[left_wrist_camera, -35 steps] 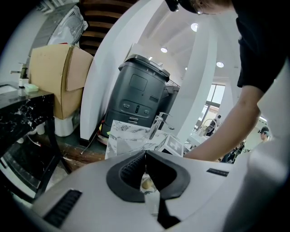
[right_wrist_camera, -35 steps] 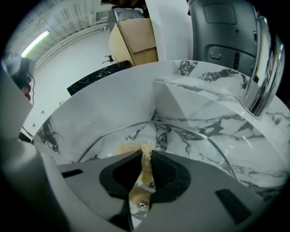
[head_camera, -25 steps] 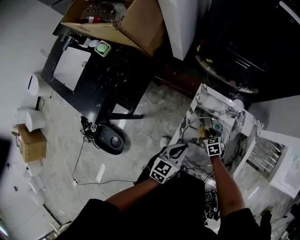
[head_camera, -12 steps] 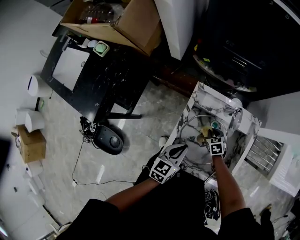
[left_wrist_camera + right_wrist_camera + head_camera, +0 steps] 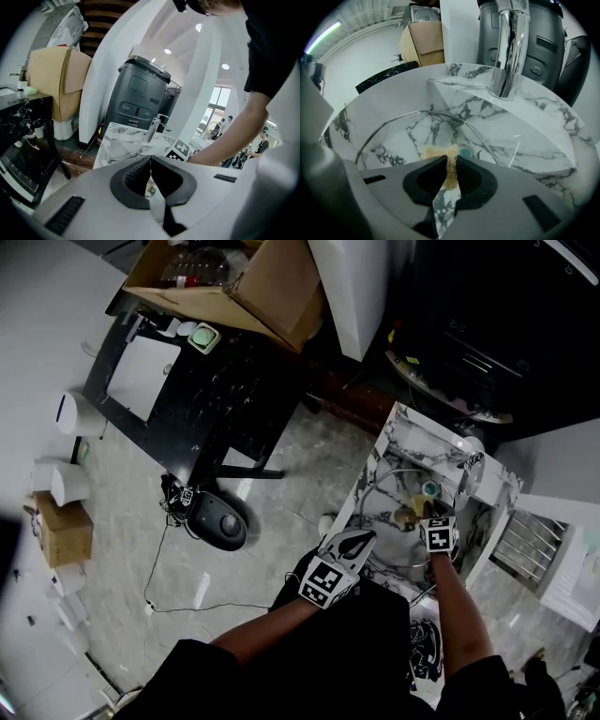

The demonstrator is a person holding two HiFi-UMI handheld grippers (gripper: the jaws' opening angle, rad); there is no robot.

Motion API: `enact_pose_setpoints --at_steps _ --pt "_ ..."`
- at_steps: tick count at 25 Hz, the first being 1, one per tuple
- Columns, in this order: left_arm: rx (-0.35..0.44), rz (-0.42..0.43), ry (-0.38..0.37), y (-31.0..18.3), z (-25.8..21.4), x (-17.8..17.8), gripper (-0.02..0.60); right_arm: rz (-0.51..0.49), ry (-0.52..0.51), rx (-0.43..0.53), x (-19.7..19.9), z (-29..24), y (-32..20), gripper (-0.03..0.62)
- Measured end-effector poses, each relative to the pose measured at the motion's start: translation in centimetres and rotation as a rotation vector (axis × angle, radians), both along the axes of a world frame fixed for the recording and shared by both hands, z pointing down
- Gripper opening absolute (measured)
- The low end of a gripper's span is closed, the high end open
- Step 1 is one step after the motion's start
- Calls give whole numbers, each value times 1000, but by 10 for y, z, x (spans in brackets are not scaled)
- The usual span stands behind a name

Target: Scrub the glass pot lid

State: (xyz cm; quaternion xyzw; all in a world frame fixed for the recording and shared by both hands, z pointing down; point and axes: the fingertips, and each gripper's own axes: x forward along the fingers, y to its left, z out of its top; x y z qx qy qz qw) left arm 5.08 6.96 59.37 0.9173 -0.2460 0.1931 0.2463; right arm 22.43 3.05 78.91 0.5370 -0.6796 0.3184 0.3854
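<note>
Lid (image 5: pixel 386 507) in marble sink (image 5: pixel 410 440); grey floor (image 5: pixel 122 521)

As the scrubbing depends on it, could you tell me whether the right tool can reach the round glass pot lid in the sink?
Probably yes: the right tool, shut on a tan fibrous scrubbing pad, hangs just over the round glass pot lid in the white marble sink, and nothing stands between them.

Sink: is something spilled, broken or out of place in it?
Nothing stands out. The glass lid lies in the marble sink below the faucet, and the right gripper holds a tan scrub pad on it.
</note>
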Motion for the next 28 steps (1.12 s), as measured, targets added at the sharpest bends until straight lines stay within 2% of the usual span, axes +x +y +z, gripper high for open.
enact_pose_setpoints --at_steps 9,28 --pt "-3 3 -15 6 3 -2 17 8 10 -15 11 0 11 61" --pt "17 23 11 6 -7 -2 17 52 29 -50 20 -3 51 61"
